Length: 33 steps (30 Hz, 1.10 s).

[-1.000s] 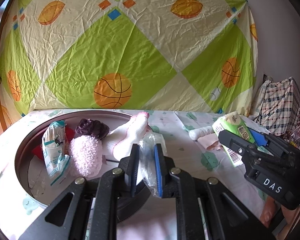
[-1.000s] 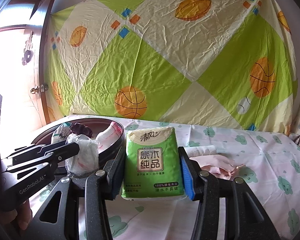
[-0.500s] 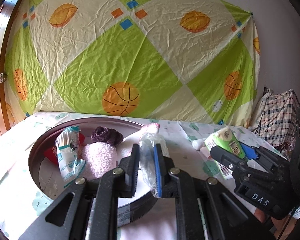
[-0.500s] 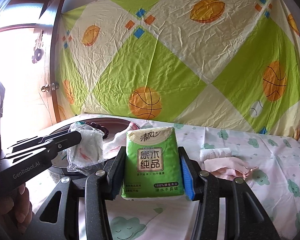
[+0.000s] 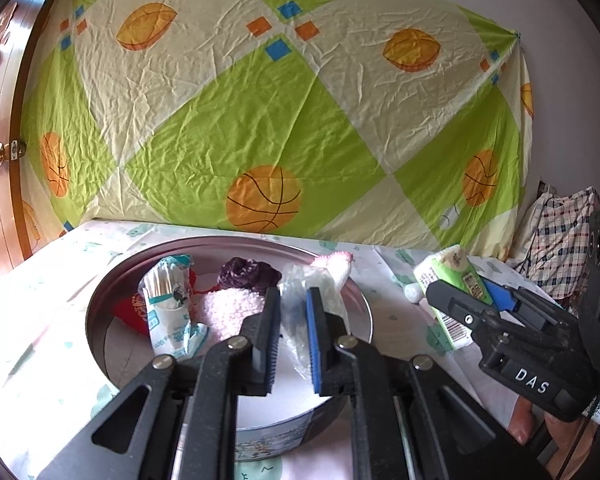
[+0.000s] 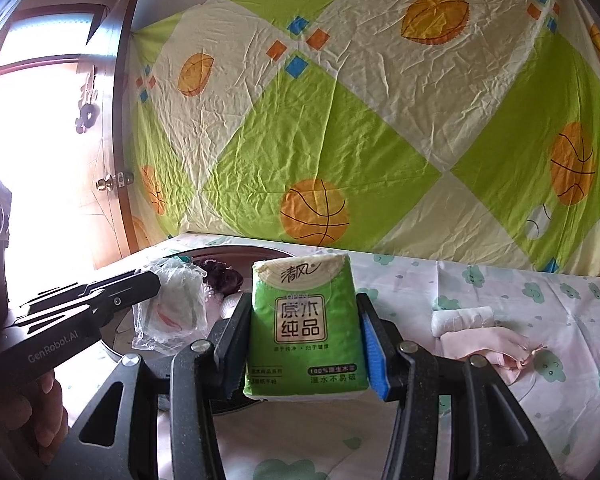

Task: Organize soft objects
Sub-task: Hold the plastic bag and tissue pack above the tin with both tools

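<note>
My left gripper (image 5: 293,336) is shut on a clear plastic bag (image 5: 296,300) with something white inside and holds it above the round metal tin (image 5: 100,312). The bag also shows in the right wrist view (image 6: 170,312). The tin holds a cotton-swab pack (image 5: 168,304), a fluffy pink item (image 5: 230,312), a purple item (image 5: 246,276) and a red item (image 5: 132,312). My right gripper (image 6: 304,344) is shut on a green tissue pack (image 6: 304,320), held upright above the bed to the right of the tin. It also shows in the left wrist view (image 5: 448,280).
A white rolled cloth (image 6: 462,318) and a pink cloth (image 6: 488,346) lie on the cloud-print sheet (image 6: 540,312) at the right. A basketball-print sheet (image 5: 268,120) hangs behind. A wooden door (image 5: 0,152) stands left, a plaid bag (image 5: 560,236) far right.
Both grippers have risen and tilted up while keeping their loads. The tin and bed now sit lower in both views. The left gripper's bag has moved further over the tin.
</note>
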{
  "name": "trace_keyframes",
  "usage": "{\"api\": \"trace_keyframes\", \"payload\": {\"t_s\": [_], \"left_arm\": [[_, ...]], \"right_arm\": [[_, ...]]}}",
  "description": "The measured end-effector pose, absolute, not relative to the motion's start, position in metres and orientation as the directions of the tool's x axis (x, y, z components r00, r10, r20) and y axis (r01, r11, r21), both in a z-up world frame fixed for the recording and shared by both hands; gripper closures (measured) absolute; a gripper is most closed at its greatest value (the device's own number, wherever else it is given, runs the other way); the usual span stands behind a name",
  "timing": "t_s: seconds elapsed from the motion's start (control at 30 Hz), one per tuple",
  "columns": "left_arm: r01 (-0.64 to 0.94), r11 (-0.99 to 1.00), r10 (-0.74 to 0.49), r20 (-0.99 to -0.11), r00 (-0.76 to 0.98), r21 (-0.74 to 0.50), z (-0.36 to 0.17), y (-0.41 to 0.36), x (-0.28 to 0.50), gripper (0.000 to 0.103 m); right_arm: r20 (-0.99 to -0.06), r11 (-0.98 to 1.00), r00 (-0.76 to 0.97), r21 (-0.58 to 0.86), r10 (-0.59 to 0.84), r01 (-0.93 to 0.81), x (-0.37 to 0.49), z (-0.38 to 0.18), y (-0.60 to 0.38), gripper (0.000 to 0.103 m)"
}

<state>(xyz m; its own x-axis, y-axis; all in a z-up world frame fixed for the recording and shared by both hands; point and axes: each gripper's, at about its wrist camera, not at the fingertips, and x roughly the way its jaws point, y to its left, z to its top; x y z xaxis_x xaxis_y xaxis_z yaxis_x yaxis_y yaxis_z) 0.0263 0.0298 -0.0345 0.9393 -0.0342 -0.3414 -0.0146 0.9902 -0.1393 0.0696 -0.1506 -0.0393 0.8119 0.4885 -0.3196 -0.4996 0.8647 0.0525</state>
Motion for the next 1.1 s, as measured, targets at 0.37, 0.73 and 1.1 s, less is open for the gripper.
{"api": "trace_keyframes", "payload": {"t_s": [0.37, 0.73, 1.1], "left_arm": [[-0.081, 0.991, 0.042, -0.339, 0.94, -0.102, -0.024, 0.055, 0.026, 0.094], [-0.117, 0.989, 0.07, -0.418, 0.906, -0.09, -0.017, 0.089, 0.04, 0.094], [-0.113, 0.986, 0.034, -0.52, 0.853, -0.12, -0.021, 0.112, 0.062, 0.094]], "right_arm": [[-0.323, 0.829, 0.771, 0.089, 0.549, -0.552, 0.077, -0.025, -0.132, 0.051], [-0.399, 0.778, 0.693, 0.092, 0.6, -0.621, 0.098, -0.003, -0.087, 0.051], [-0.516, 0.755, 0.612, 0.108, 0.599, -0.647, 0.116, -0.007, -0.049, 0.051]]}}
